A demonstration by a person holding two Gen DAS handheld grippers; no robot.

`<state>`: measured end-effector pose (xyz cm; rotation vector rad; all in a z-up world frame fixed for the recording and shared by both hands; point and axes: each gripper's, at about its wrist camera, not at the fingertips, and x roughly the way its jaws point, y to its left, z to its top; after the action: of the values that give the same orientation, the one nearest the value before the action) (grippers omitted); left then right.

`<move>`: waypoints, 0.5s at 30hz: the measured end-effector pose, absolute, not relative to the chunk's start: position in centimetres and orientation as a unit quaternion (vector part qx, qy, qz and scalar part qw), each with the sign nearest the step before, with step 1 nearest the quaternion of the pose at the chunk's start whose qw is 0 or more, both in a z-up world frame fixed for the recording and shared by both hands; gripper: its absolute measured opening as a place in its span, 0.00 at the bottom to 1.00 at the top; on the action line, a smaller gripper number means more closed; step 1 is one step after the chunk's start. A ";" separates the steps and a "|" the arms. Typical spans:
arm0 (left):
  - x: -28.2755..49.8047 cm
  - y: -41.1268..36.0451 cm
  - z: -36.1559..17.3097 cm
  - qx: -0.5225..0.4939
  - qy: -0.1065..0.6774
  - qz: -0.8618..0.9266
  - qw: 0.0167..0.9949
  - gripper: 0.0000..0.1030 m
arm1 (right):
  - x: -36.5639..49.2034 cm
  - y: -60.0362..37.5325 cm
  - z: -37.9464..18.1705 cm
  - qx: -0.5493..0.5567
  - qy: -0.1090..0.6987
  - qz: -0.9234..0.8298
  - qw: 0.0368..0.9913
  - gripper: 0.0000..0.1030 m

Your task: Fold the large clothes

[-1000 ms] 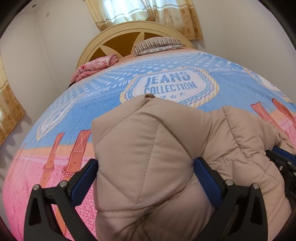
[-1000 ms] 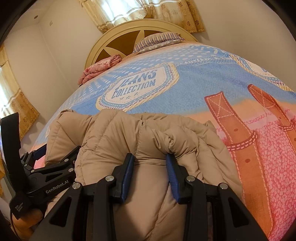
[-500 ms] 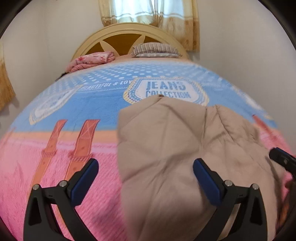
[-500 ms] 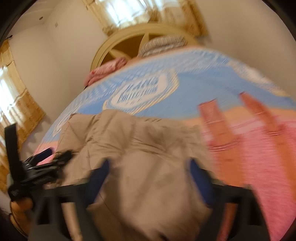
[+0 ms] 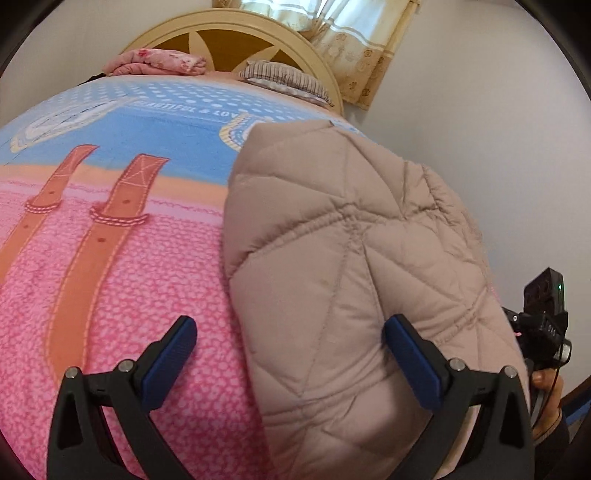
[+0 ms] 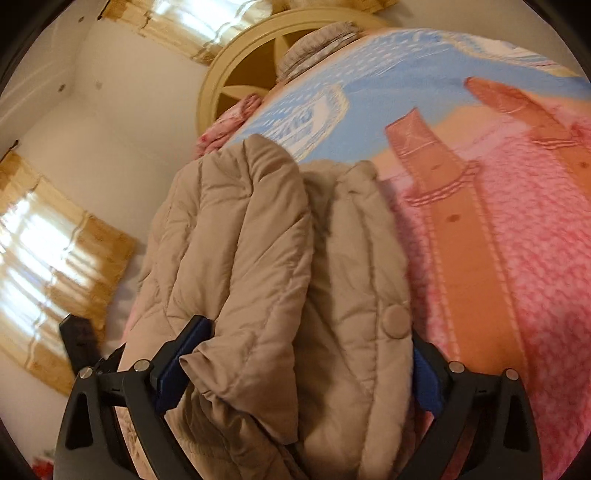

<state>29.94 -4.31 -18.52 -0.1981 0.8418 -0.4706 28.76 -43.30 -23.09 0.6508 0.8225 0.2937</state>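
jacket: beige quilted coat, folded in a bundle, lying on the bedspread at its near edge
left gripper: jaws spread wide, coat edge between them, left pad clear of cloth
right gripper: jaws have just been opening, coat folds between them
far end: headboard, striped pillow, pink blanket

Beige quilted puffer jacket, folded into thick bulky bundle, lies on pink-and-blue bed cover near bed edge, layered folds facing up, round snap button showing on one flap.
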 end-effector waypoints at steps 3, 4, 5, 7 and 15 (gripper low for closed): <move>30.1 -4.8 -18.7 -0.094 0.398 -0.233 0.882 1.00 | 29.5 -42.9 -23.5 0.315 0.403 0.159 0.845 0.91; 30.1 -4.7 -18.7 -0.094 0.397 -0.236 0.882 1.00 | 29.7 -42.7 -23.6 0.316 0.401 0.165 0.844 0.91; 30.2 -4.9 -18.8 -0.094 0.397 -0.240 0.881 1.00 | 29.9 -42.3 -23.8 0.311 0.404 0.170 0.843 0.91; 30.3 -5.6 -18.6 -0.088 0.395 -0.251 0.879 0.92 | 30.0 -41.7 -23.8 0.305 0.405 0.176 0.843 0.87; 26.3 -8.4 -14.1 0.028 0.339 -0.256 0.905 0.31 | 28.0 -41.4 -22.6 0.348 0.352 0.209 0.843 0.36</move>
<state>26.31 -8.44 -14.10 0.0570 0.7004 -0.5293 28.02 -41.41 -22.57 0.7357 0.7441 0.4405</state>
